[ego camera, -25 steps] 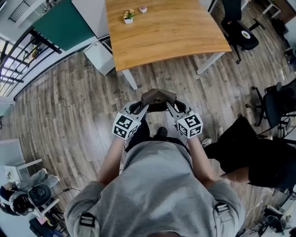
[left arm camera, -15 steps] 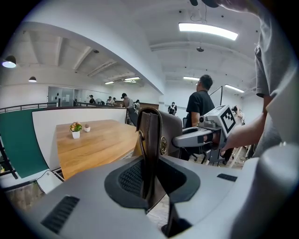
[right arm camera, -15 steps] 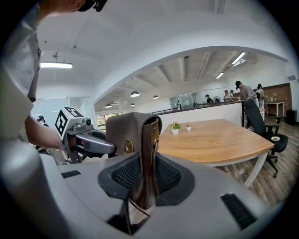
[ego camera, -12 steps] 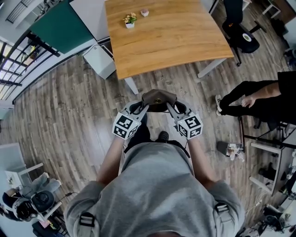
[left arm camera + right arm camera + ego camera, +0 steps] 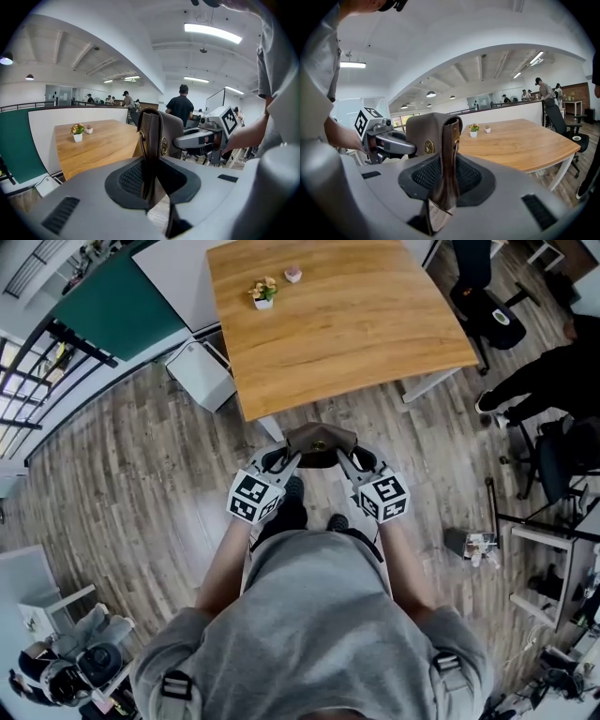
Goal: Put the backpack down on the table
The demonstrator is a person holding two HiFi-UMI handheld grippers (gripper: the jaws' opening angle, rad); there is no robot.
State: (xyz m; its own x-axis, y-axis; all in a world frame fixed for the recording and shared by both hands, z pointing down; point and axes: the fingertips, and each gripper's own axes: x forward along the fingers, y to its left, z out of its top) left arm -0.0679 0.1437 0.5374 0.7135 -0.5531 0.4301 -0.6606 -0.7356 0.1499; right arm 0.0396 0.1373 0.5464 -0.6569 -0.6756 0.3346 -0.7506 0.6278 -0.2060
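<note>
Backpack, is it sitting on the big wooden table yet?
No, the backpack hangs between the left tongs and right tongs over the floor, short of the table.

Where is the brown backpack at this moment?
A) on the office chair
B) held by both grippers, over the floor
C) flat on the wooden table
B: the left gripper and right gripper each clamp a side of the backpack, short of the table.
</note>
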